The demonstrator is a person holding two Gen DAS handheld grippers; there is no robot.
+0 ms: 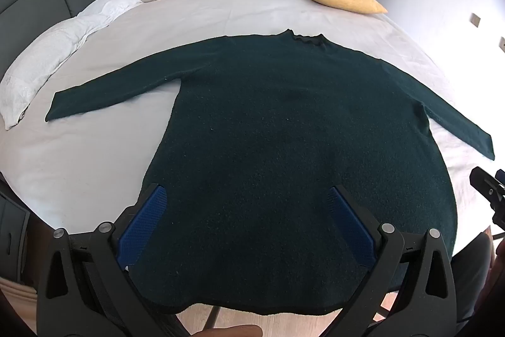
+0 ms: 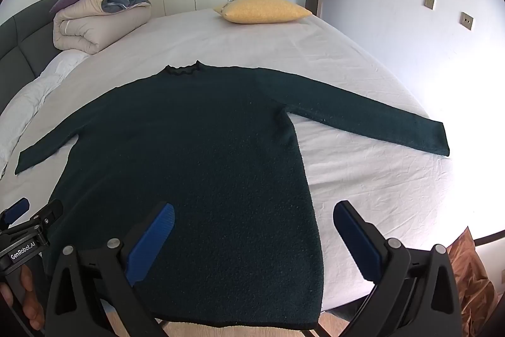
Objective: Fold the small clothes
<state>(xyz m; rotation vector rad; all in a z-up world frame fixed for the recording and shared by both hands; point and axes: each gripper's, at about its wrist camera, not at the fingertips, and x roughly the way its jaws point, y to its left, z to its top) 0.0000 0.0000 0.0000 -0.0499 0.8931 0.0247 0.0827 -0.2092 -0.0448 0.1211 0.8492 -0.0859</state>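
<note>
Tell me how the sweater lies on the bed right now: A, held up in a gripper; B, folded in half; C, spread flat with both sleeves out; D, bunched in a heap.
C: the sweater lies flat on the bed with a sleeve stretched out to each side, and both grippers, left and right, are open and hold nothing.

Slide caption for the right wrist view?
Open right gripper above the hem of a dark green sweater spread flat on the bed.
</note>
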